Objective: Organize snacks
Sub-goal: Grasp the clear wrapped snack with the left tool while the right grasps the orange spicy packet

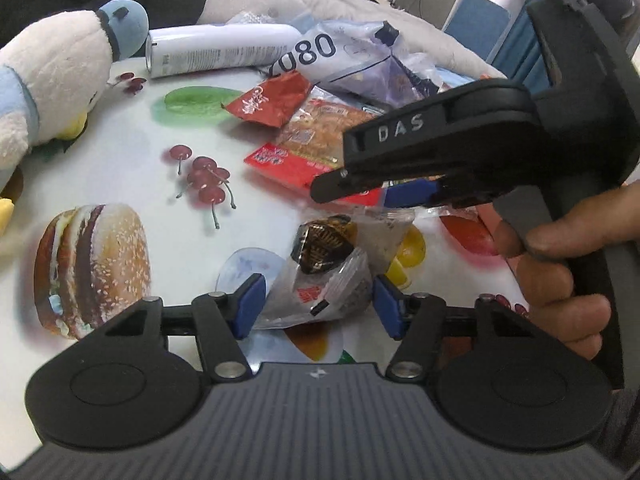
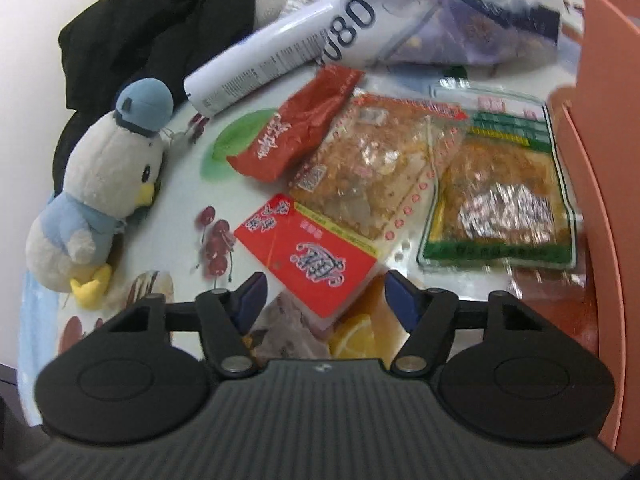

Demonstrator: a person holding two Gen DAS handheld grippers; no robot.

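Snack packets lie on a food-print tablecloth (image 1: 132,160). My left gripper (image 1: 320,306) is open, its blue pads either side of a small clear-wrapped snack (image 1: 324,276). My right gripper (image 2: 324,300) is open above the near corner of a red-labelled spicy snack packet (image 2: 340,208); it also shows from the side in the left wrist view (image 1: 400,188), over the same packet (image 1: 296,148). A crumpled red packet (image 2: 300,132) and a green-edged clear packet (image 2: 504,188) lie beside it. A purple wrapped snack (image 2: 288,336) lies under my right gripper.
A plush penguin (image 2: 104,192) stands at the left. A white spray can (image 2: 264,68) lies at the back beside a plastic bag marked 080 (image 2: 420,20). An orange bin wall (image 2: 608,160) rises at the right. Black cloth (image 2: 160,32) is behind.
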